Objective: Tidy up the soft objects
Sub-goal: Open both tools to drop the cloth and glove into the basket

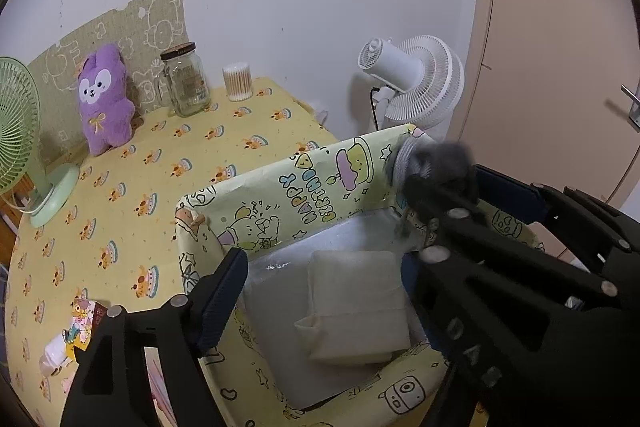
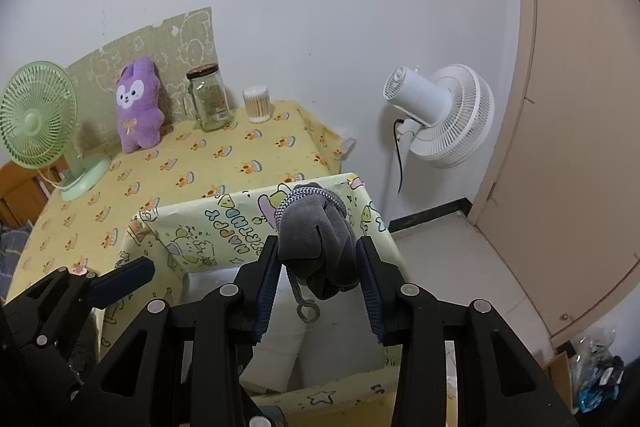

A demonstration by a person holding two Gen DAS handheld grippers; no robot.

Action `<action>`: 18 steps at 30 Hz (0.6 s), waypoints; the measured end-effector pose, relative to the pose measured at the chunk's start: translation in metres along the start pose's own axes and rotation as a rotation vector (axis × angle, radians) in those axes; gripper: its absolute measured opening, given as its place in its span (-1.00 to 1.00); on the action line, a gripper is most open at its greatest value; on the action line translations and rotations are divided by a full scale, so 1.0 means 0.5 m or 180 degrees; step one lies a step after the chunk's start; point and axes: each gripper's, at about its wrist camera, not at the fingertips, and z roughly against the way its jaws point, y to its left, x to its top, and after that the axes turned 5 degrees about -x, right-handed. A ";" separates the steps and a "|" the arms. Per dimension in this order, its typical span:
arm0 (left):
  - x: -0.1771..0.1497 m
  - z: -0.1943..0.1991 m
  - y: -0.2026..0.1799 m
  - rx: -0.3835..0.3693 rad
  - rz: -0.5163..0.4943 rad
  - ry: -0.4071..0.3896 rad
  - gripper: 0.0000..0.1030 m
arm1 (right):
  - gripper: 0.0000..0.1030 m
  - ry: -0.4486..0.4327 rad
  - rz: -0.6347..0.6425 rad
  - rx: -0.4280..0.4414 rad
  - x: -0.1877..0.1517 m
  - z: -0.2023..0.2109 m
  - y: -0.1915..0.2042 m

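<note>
Right gripper (image 2: pixel 318 291) grasps the glove (image 2: pixel 316 247); left gripper (image 1: pixel 320 287) released. Loosen early and it snags the box (image 2: pixel 168 223) rim at 12 o'clock.

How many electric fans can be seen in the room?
2. A green fan stands on the table's left edge; a white fan stands on the floor beside the door. Others may be hidden.

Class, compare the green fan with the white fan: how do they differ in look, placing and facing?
The green fan stands on the yellow tablecloth; the white fan stands beyond the table, by the wall. The green fan shows its front grille; the white fan shows its motor housing, facing away. Only the white fan's black cord is visible. Both have round slatted guards.
</note>
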 end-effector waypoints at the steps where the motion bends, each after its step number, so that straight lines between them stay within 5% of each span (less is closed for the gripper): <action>1: 0.000 -0.001 0.000 0.0006 -0.0002 0.0006 0.59 | 0.10 0.0010 -0.0016 -0.0006 0.000 -0.003 0.000; 3: -0.001 0.000 0.000 0.0003 0.0005 0.0005 0.63 | 0.50 -0.0016 -0.0080 -0.0017 -0.003 -0.002 -0.002; 5: -0.001 0.003 0.000 0.0021 0.0000 -0.0008 0.66 | 0.59 -0.0070 -0.0088 -0.0045 -0.004 0.003 -0.001; 18: -0.002 0.050 0.000 0.0013 -0.0041 -0.0134 0.73 | 0.70 -0.0095 -0.0123 -0.0019 -0.001 0.043 0.010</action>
